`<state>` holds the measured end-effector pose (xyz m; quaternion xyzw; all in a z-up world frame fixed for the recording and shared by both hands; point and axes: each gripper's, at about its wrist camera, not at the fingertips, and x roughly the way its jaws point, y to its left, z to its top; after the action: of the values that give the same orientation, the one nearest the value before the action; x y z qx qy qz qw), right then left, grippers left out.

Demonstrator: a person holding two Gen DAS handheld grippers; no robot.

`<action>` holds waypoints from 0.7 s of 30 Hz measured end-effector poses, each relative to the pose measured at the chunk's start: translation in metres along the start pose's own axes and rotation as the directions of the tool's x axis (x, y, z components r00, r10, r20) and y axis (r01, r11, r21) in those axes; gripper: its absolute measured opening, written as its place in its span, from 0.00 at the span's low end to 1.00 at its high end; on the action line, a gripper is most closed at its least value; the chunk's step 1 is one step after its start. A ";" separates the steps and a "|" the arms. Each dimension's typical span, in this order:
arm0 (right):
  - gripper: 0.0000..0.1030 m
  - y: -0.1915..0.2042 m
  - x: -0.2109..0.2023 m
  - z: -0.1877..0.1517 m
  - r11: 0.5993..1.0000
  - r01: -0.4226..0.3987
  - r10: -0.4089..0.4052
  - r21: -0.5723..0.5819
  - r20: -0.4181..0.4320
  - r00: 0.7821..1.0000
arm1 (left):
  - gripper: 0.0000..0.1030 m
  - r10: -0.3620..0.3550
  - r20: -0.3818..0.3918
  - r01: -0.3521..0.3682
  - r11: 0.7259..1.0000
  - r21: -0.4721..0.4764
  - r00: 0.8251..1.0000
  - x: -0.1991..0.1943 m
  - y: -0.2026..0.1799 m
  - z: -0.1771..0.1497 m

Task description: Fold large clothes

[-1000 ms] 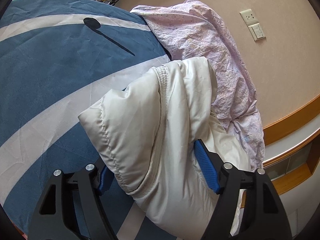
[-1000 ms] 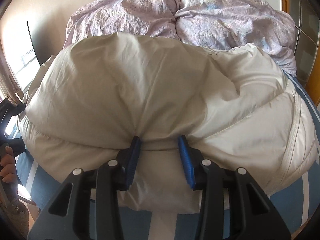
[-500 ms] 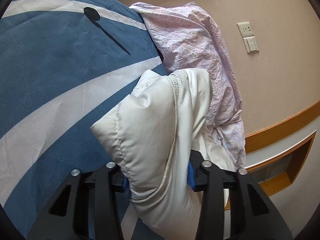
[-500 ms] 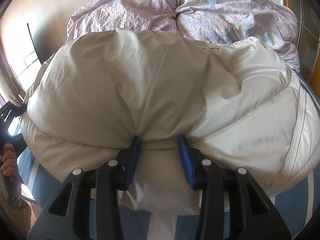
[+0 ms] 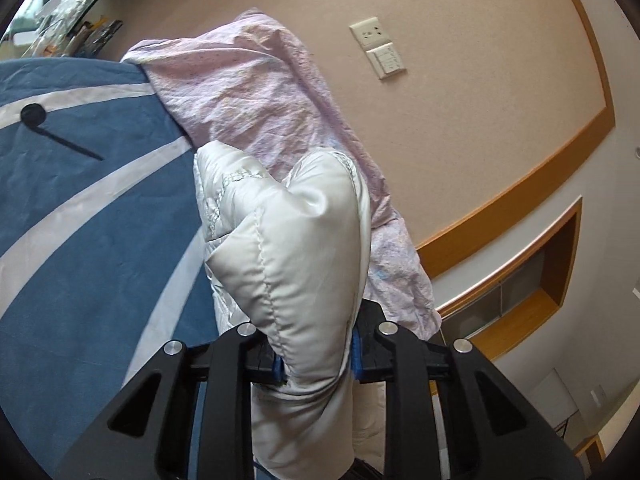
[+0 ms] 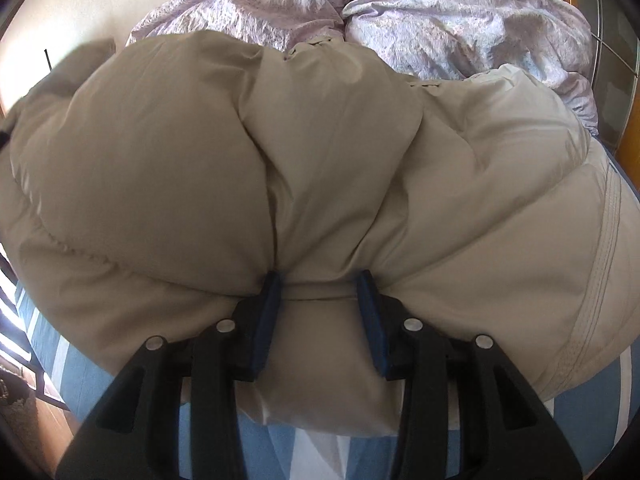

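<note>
A puffy cream-white padded jacket (image 6: 320,152) lies bunched on a blue bedspread with white stripes (image 5: 80,208). My left gripper (image 5: 316,356) is shut on a thick fold of the jacket (image 5: 296,264) and holds it lifted above the bed, the fold standing up between the jaws. My right gripper (image 6: 320,292) is shut on the jacket's near edge, its blue pads (image 6: 268,312) pinching a bundle of fabric low over the bed.
A crumpled lilac duvet (image 6: 420,12) lies behind the jacket, against the wall, and also shows in the left wrist view (image 5: 272,92). A wall socket and switch (image 5: 378,46) and a wooden-trimmed ledge (image 5: 520,280) are to the right. Cluttered items (image 5: 68,20) sit beyond the bed.
My left gripper has closed tighter on the jacket fold and lifted it higher and toward the wall. My right gripper keeps its hold; the jacket has bulged up nearer to it.
</note>
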<state>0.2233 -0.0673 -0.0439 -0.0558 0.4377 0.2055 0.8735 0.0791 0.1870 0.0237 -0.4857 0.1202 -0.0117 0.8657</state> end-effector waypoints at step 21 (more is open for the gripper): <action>0.39 -0.011 0.004 0.009 0.999 -0.047 0.047 0.012 0.017 0.999 | 0.22 -0.201 -0.226 0.251 0.942 0.221 0.953 0.074 -0.138 -0.084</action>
<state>0.2368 -0.0738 -0.0423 -0.0384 0.4327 0.2237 0.8725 0.1455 0.0342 0.0835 -0.3810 0.1476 -0.1753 0.8957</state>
